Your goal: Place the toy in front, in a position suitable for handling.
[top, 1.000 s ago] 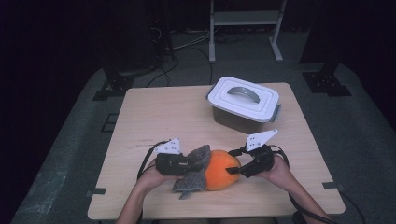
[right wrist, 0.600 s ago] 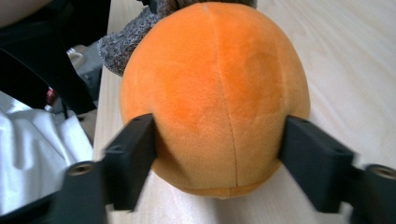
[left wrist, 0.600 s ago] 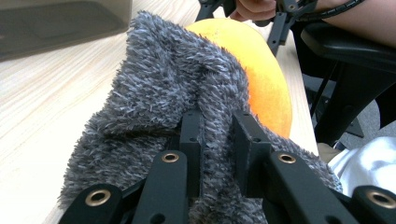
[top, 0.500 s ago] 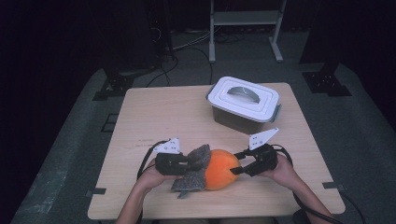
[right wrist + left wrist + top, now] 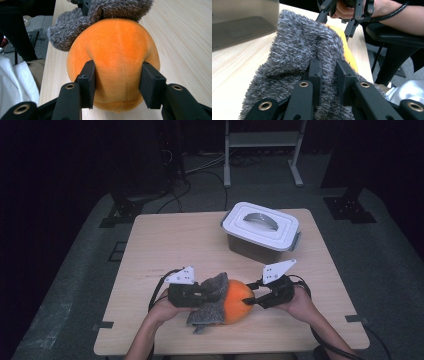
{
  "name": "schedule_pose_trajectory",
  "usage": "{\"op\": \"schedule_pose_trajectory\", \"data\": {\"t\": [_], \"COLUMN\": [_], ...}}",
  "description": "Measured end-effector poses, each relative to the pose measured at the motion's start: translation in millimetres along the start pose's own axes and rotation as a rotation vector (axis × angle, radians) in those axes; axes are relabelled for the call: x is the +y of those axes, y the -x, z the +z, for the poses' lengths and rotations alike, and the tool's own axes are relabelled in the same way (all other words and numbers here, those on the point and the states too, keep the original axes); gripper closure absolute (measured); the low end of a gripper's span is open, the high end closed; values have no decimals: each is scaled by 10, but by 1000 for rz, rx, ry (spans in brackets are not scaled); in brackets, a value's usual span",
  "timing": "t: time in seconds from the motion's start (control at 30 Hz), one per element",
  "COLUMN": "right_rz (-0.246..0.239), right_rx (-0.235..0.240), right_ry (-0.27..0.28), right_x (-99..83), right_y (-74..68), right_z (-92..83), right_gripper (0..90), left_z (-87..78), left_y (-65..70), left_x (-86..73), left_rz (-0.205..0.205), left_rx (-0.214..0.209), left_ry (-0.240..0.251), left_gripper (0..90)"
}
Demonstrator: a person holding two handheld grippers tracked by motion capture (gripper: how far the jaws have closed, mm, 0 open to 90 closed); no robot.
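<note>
Your left gripper (image 5: pixel 212 293) has its jaws clamped on the grey fuzzy cloth (image 5: pixel 210 306), which drapes the left side of the orange plush ball (image 5: pixel 238 300). Your right gripper (image 5: pixel 250 301) has just been closing; its jaws now press the ball's right end. The ball rests on the counter (image 5: pixel 165 245); beyond it stands the lidded container (image 5: pixel 261 232).
</note>
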State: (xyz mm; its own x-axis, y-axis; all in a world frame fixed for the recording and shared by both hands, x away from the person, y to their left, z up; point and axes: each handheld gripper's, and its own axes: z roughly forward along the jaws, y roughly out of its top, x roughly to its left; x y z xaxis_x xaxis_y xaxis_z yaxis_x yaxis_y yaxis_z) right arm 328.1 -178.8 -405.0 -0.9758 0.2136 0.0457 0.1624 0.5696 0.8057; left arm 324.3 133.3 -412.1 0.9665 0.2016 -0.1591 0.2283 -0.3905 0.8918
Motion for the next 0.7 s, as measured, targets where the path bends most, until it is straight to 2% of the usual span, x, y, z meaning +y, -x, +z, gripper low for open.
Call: {"op": "schedule_pose_trajectory", "data": {"t": [0.13, 0.17, 0.27, 0.3, 0.37, 0.53, 0.57, 0.63, 0.67, 0.7], "right_rz": [9, 39, 71, 71, 115, 131, 121, 91, 91, 57], "right_rx": [7, 37, 50, 50, 58, 68, 72, 61, 61, 38], "right_ry": [12, 21, 30, 30, 15, 21, 29, 26, 26, 30], "right_x": [1, -18, -73, -73, -145, -155, -126, -74, -74, -18], "right_y": [5, 26, 77, 77, 134, 149, 128, 82, 82, 20], "right_z": [3, 7, 1, 1, 7, 25, 34, 48, 48, 59], "right_gripper": [462, 402, 319, 319, 282, 312, 377, 411, 411, 437], "left_z": [-10, -14, -23, -24, -17, -8, 0, 13, 13, 11], "left_y": [-1, -4, -14, -14, -14, -6, 12, 39, 39, 60], "left_x": [-7, -12, -19, -18, -26, -6, 22, 53, 53, 82], "left_rz": [2, 0, -8, -6, -13, -14, -2, 9, 9, 21], "left_rx": [-9, -13, -20, -18, -23, -30, -31, -32, -32, -33], "left_ry": [12, 13, 28, 25, 24, 38, 40, 38, 38, 41], "left_gripper": [764, 764, 764, 764, 763, 764, 764, 763, 764, 763]}}
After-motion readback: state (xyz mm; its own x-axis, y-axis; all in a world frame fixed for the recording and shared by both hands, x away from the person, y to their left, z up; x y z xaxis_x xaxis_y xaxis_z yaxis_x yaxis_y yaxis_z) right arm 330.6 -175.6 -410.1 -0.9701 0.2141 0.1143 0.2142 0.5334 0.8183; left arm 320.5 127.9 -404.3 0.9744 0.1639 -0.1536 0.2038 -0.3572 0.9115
